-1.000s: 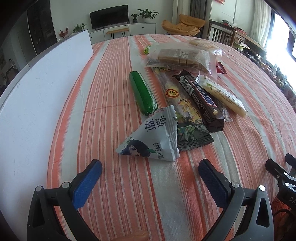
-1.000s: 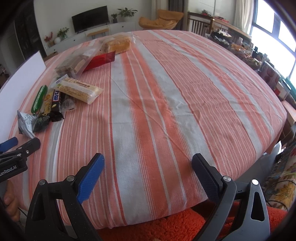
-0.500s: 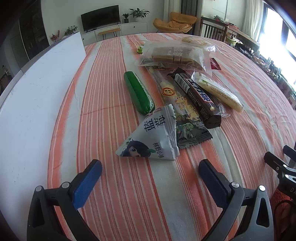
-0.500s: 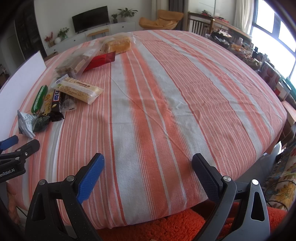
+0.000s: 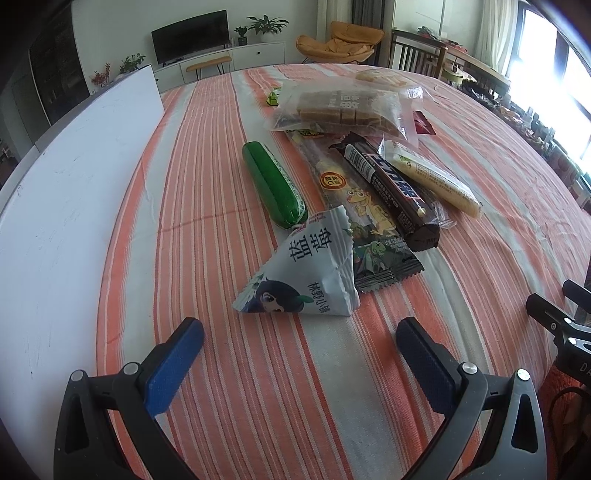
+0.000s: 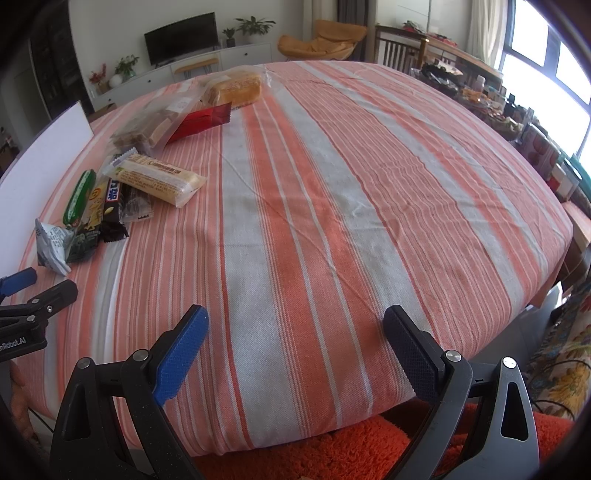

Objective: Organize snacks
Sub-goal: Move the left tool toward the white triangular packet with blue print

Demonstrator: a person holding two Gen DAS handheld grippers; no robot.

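Striped tablecloth under scattered snacks

Dark television on white cabinet, orange lounge chair, potted plants, bright windows at right, orange rug

**Snack cluster layout**

Triangular pouch nearest on tabletop, overlapping flat frog packet. Tube snack left of packet; chocolate bar on it, wafer bar right. Bagged cakes behind. Board far left.
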